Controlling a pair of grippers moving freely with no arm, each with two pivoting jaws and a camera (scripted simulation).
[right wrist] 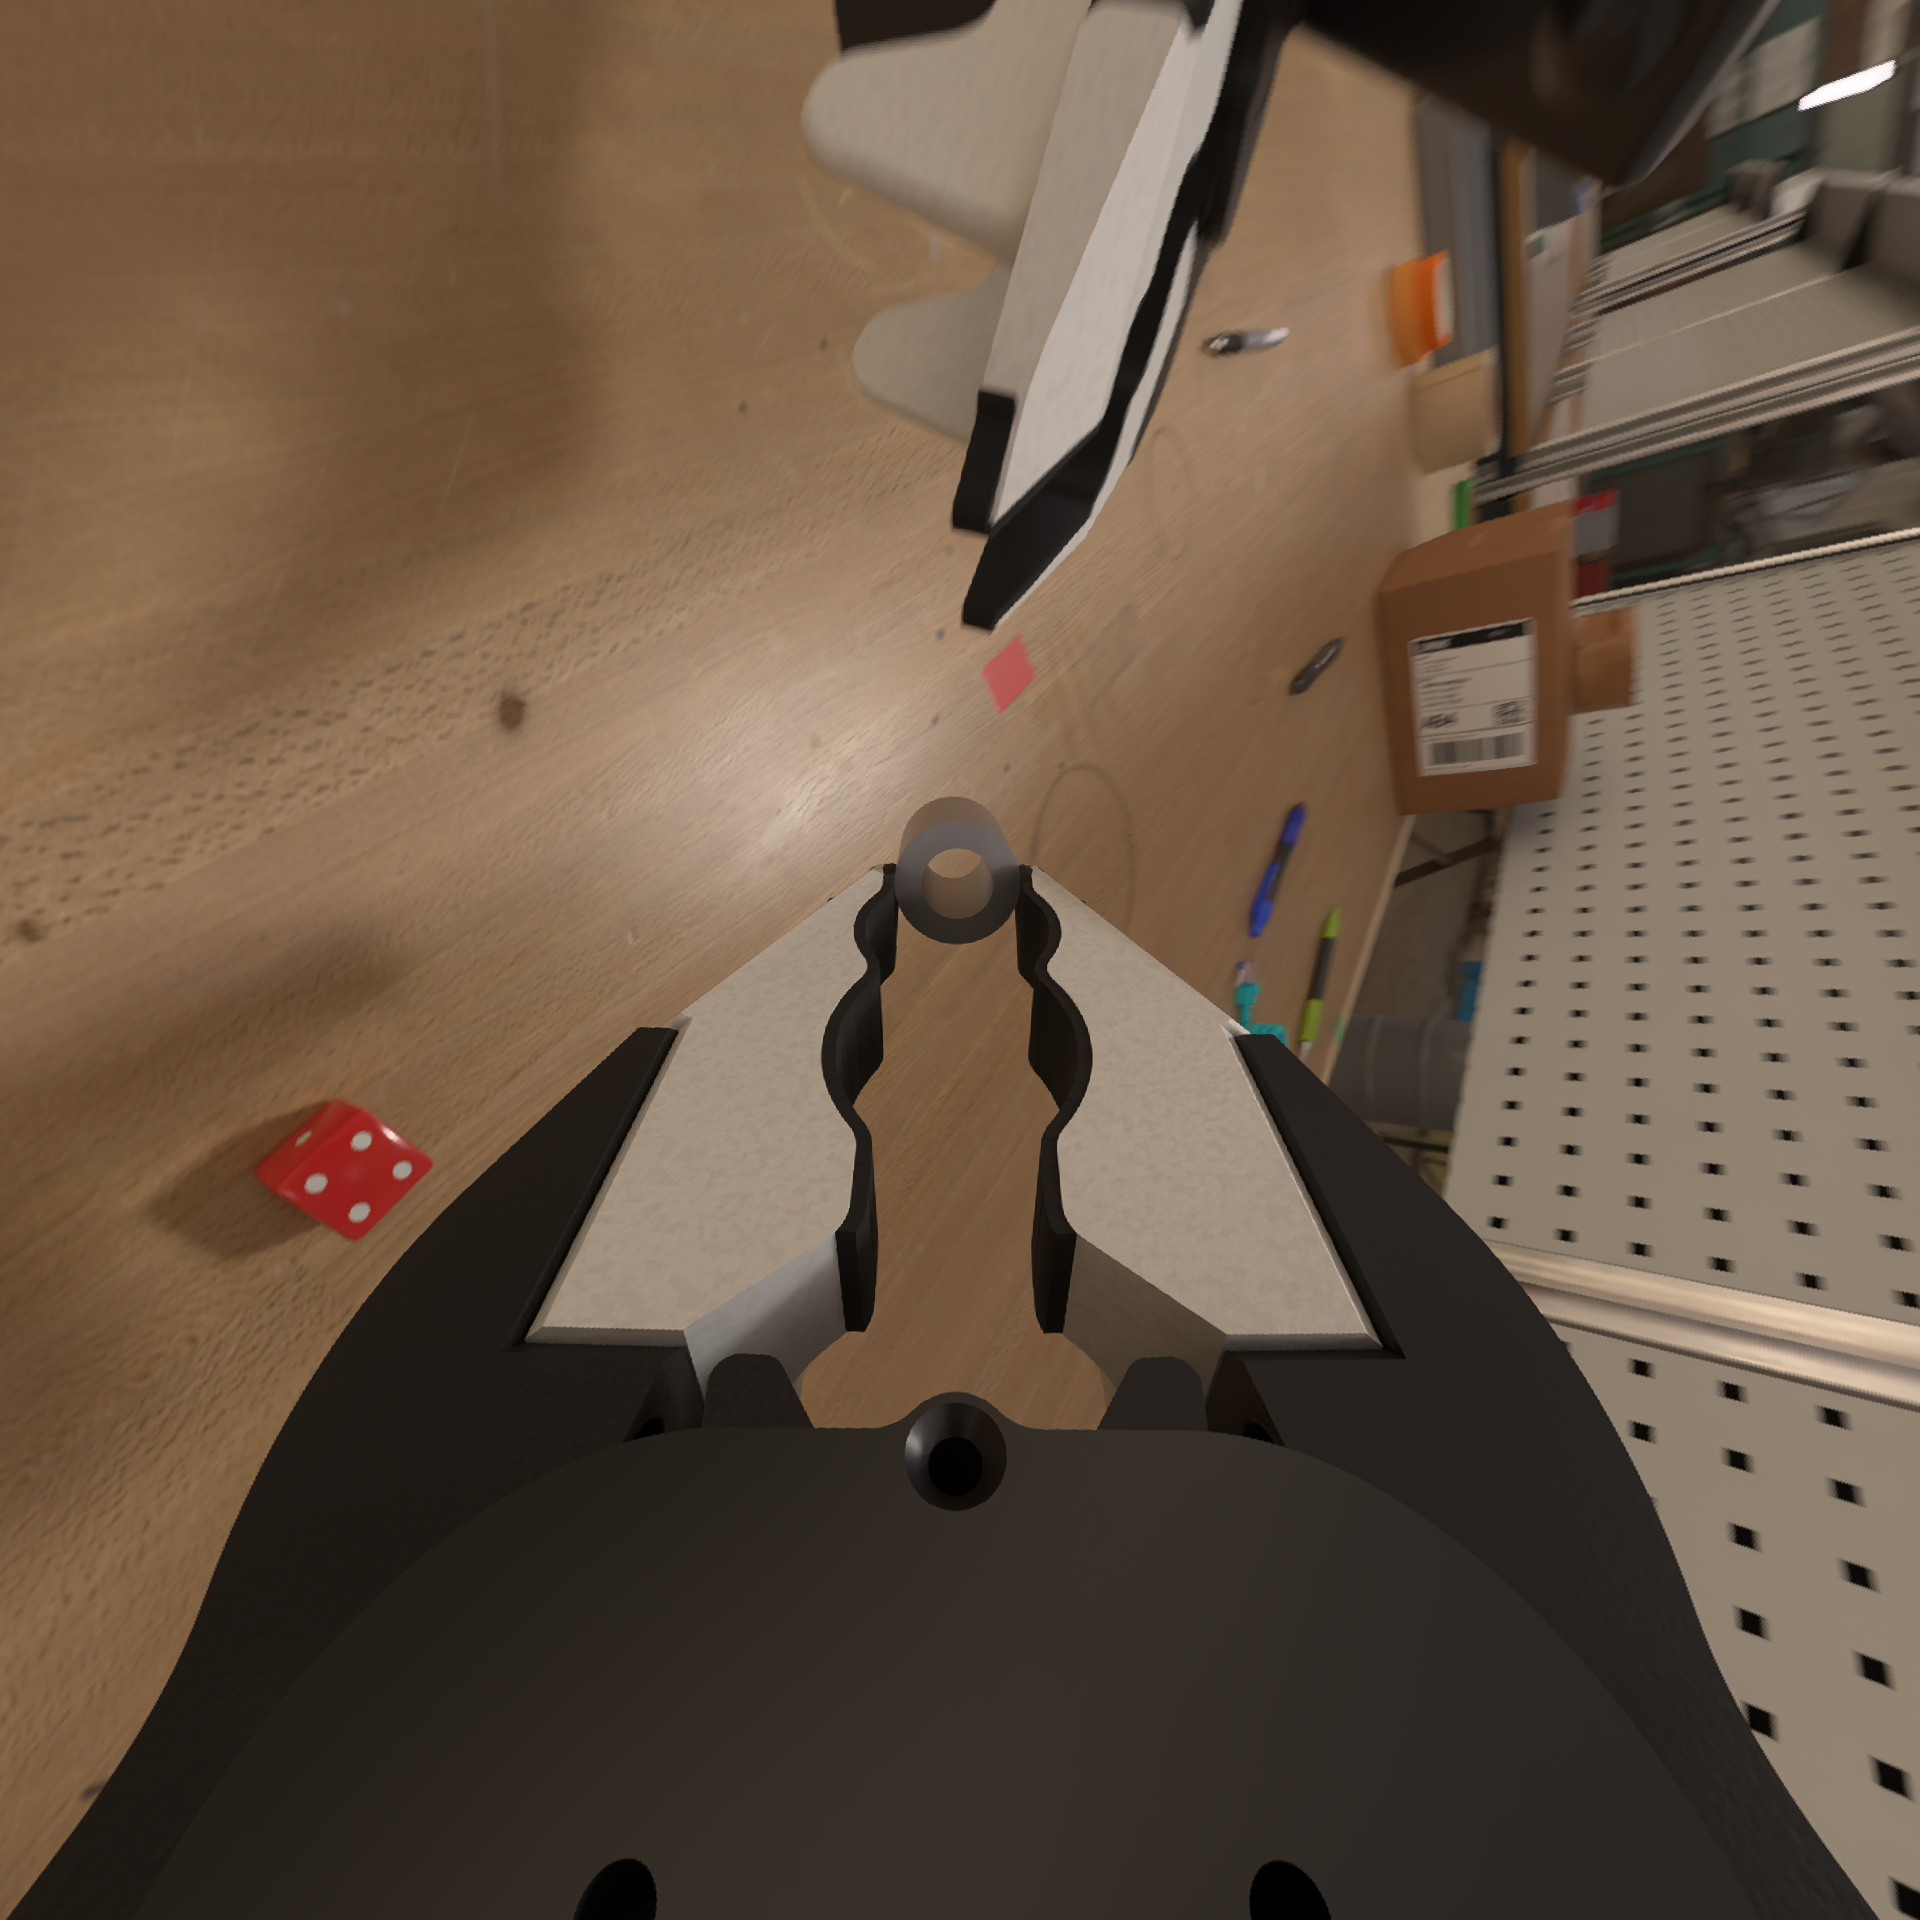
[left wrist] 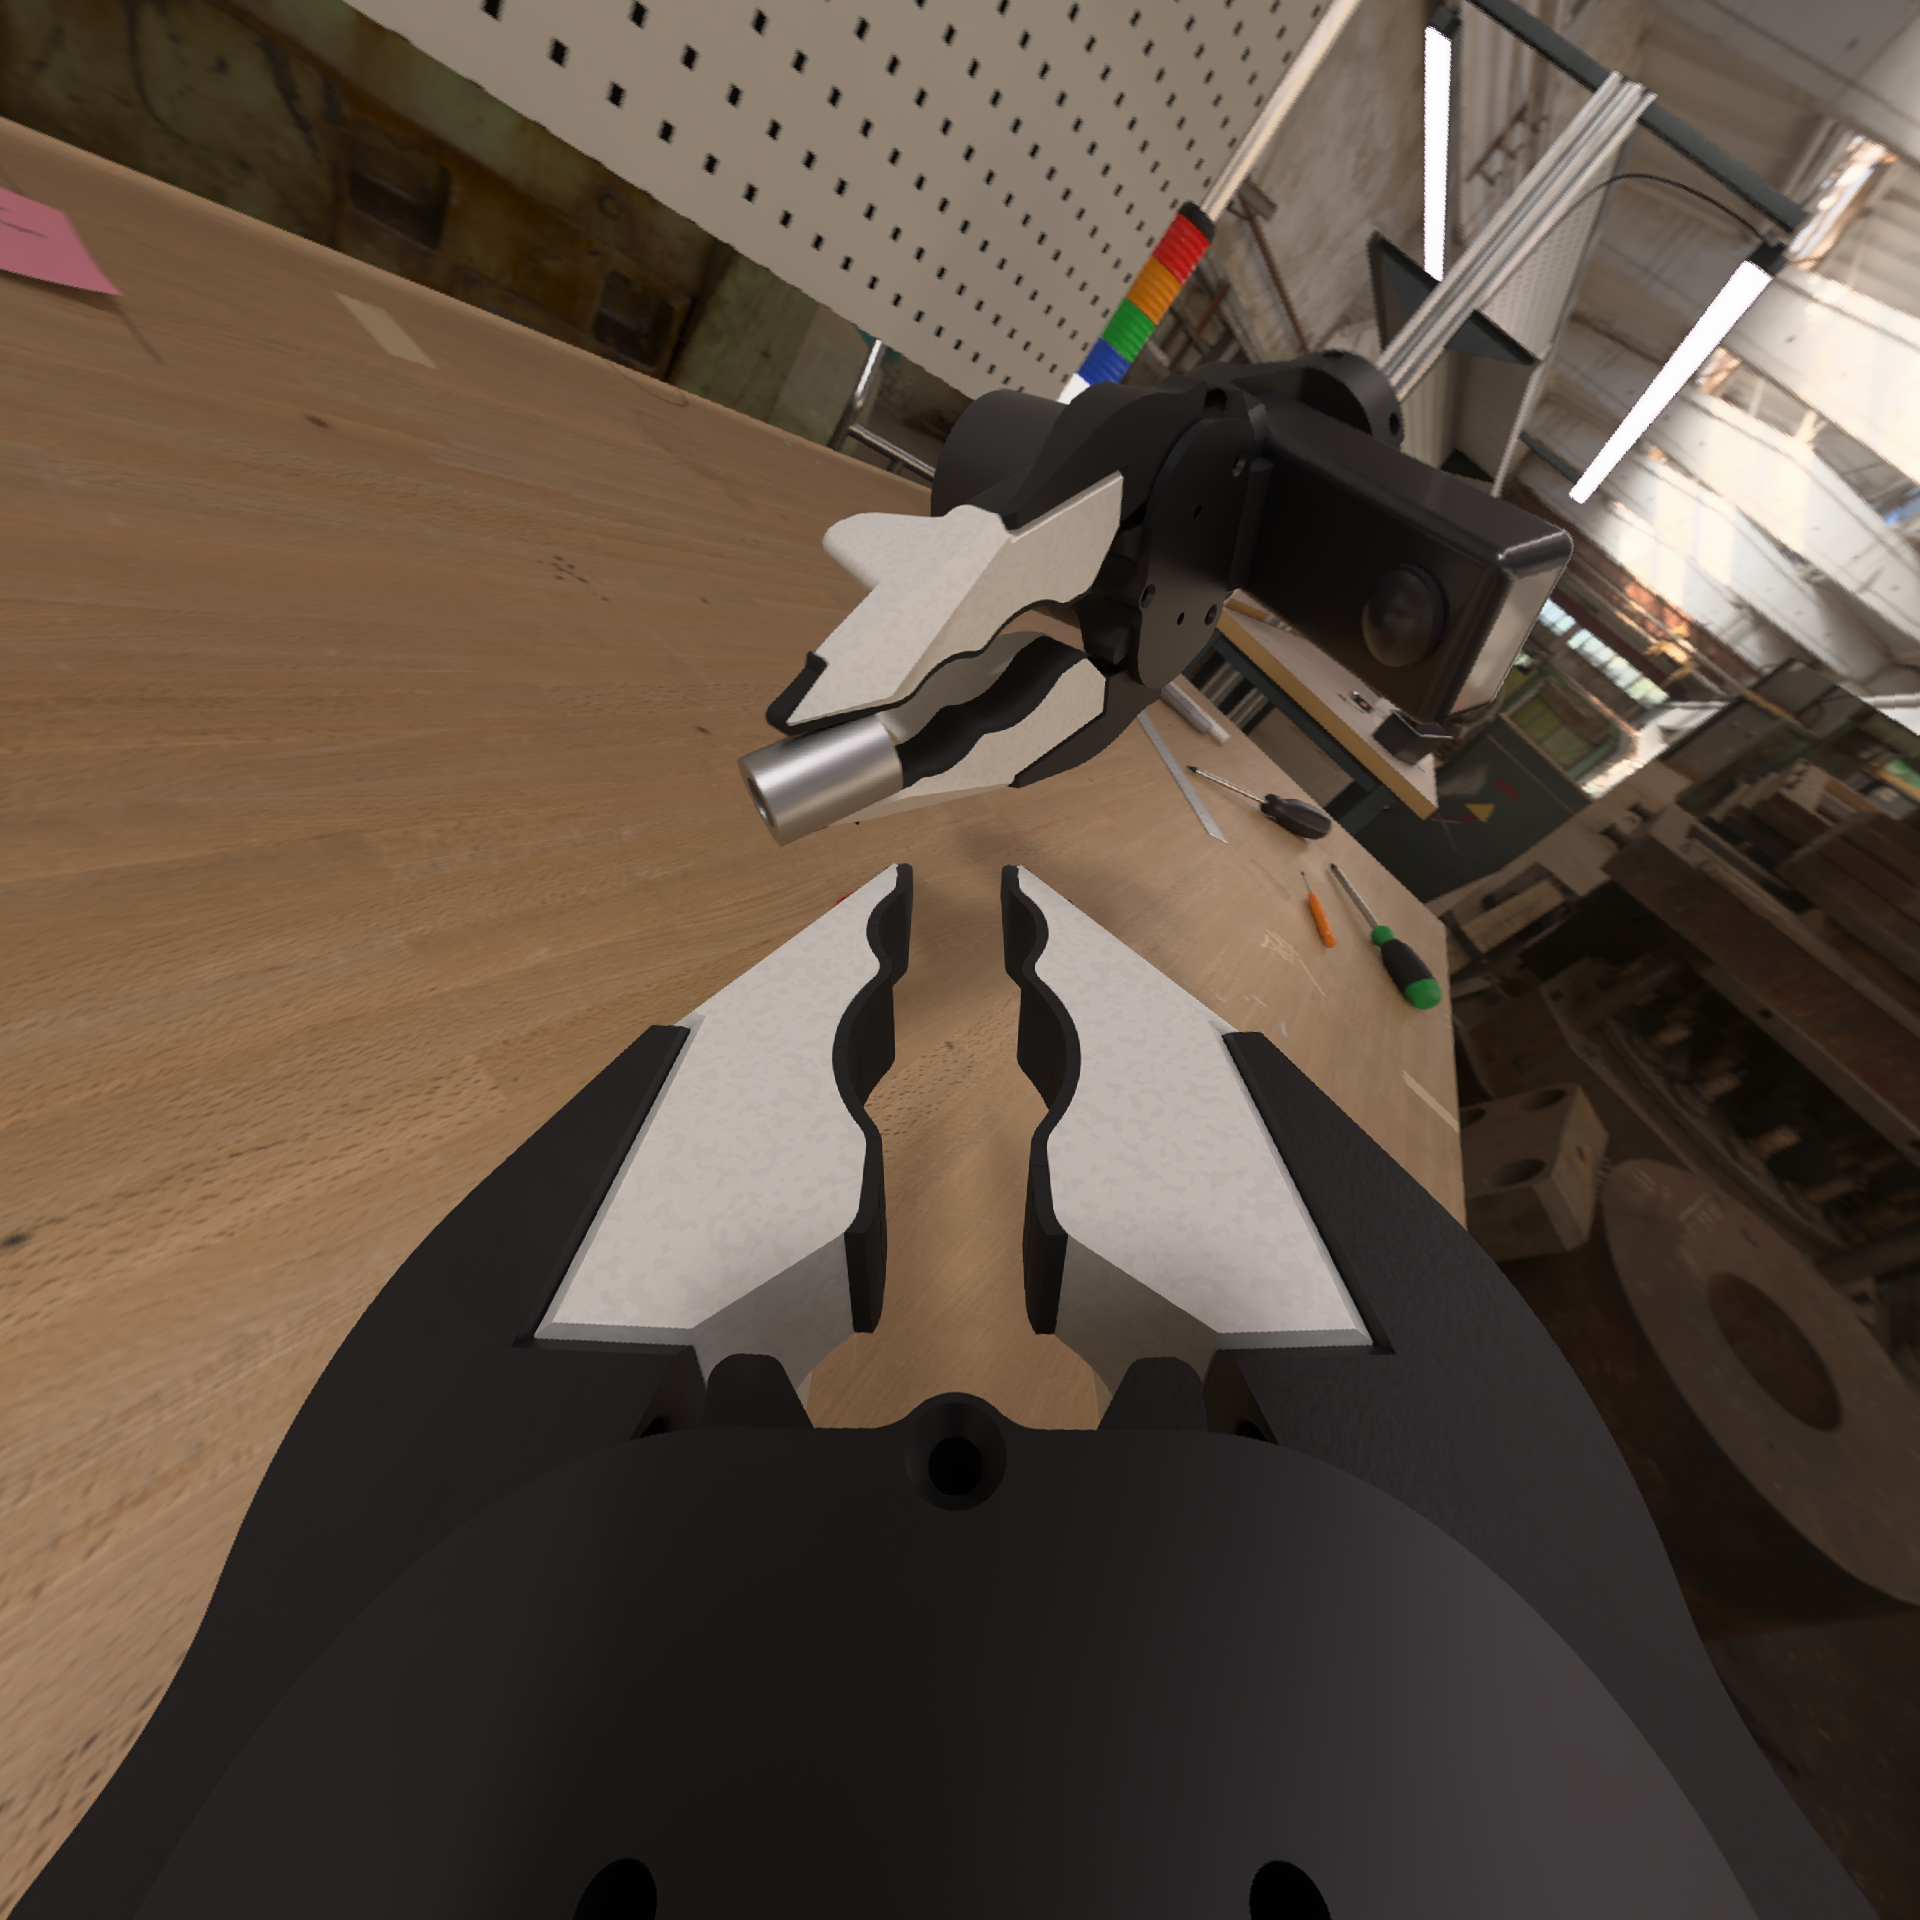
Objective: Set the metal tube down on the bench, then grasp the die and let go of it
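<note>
The right tongs are clenched on the metal tube, which sits between the tips of the two fingers. In the right wrist view the tube shows end-on, as a ring with an open bore, so its long axis runs forward along the fingers. In the left wrist view the metal tube projects past the tips of the right tongs, with its open end aimed toward the camera and down to the left, above the tabletop and not touching it.

The left tongs are released, with a narrow gap between the fingers and nothing in it. They hang just short of the tube's free end.

The tabletop below the tube is bare wood. Its far edge runs along a white pegboard. Screwdrivers lie near the right-hand edge, well apart from the tube.

The tube is a short, brushed silver cylinder with a thick wall and a round bore.

The die is red with white pips. It rests on the tabletop to the left of the right tongs, well apart from them, with open wood on all sides. A cardboard box and pens lie beside the pegboard.
</note>
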